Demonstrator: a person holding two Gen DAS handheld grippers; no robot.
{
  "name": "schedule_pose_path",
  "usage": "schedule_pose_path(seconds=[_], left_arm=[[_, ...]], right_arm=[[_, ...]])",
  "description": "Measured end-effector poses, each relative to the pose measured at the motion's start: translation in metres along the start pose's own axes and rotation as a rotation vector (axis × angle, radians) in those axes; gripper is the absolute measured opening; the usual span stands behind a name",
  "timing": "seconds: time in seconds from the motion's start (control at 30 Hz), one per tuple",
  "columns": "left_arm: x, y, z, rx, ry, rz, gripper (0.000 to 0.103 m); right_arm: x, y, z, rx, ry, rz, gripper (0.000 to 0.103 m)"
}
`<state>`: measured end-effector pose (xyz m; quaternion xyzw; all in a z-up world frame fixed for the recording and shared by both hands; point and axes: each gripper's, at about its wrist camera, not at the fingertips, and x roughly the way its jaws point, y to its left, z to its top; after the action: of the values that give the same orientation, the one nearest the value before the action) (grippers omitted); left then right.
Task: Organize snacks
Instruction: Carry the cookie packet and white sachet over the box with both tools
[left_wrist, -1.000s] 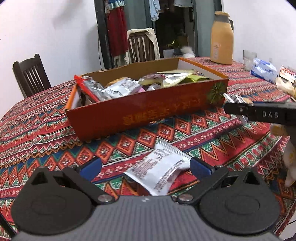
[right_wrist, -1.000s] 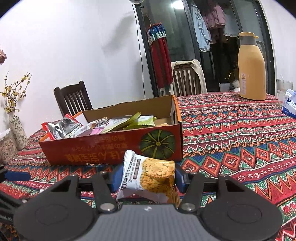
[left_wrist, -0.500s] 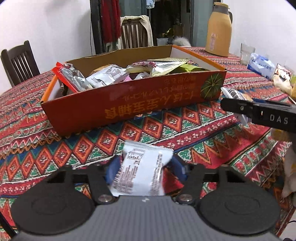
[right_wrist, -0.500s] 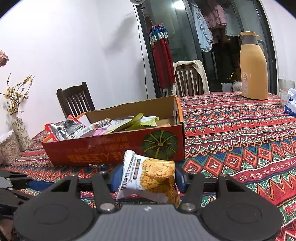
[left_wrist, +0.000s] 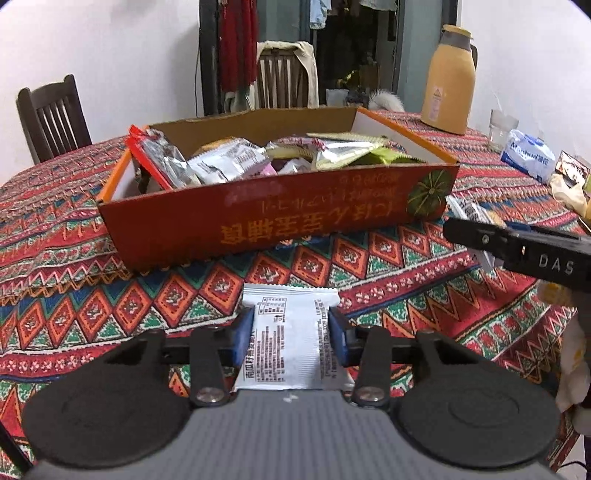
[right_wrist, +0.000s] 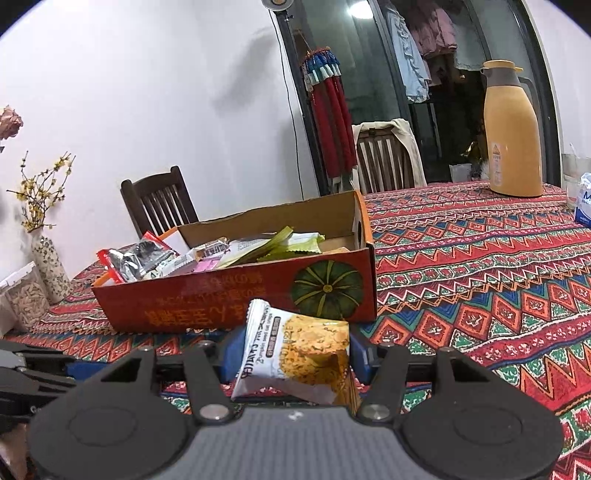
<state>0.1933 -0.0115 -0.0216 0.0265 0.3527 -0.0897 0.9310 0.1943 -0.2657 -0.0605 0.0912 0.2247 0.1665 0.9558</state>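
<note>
I can't read the white packet's (left_wrist: 288, 347) small print. My view cuts off the blue pack (right_wrist: 584, 201) at its right edge.

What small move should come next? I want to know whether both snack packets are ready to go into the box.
Probably lift the left gripper and carry its white packet forward over the box rim. Its jaws have just been closing and now pinch the packet, which is off the tablecloth. The right gripper already holds its yellow packet, and the open box has room.
</note>
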Motion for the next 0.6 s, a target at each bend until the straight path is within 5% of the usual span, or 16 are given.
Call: schedule_pose_path(seconds=[0.6], left_arm=[[-0.038,-0.001,0.035,-0.06,-0.166,0.011,0.044]], right_arm=[[-0.019,0.023,0.008,-0.102,-0.078,-0.016,0.056]])
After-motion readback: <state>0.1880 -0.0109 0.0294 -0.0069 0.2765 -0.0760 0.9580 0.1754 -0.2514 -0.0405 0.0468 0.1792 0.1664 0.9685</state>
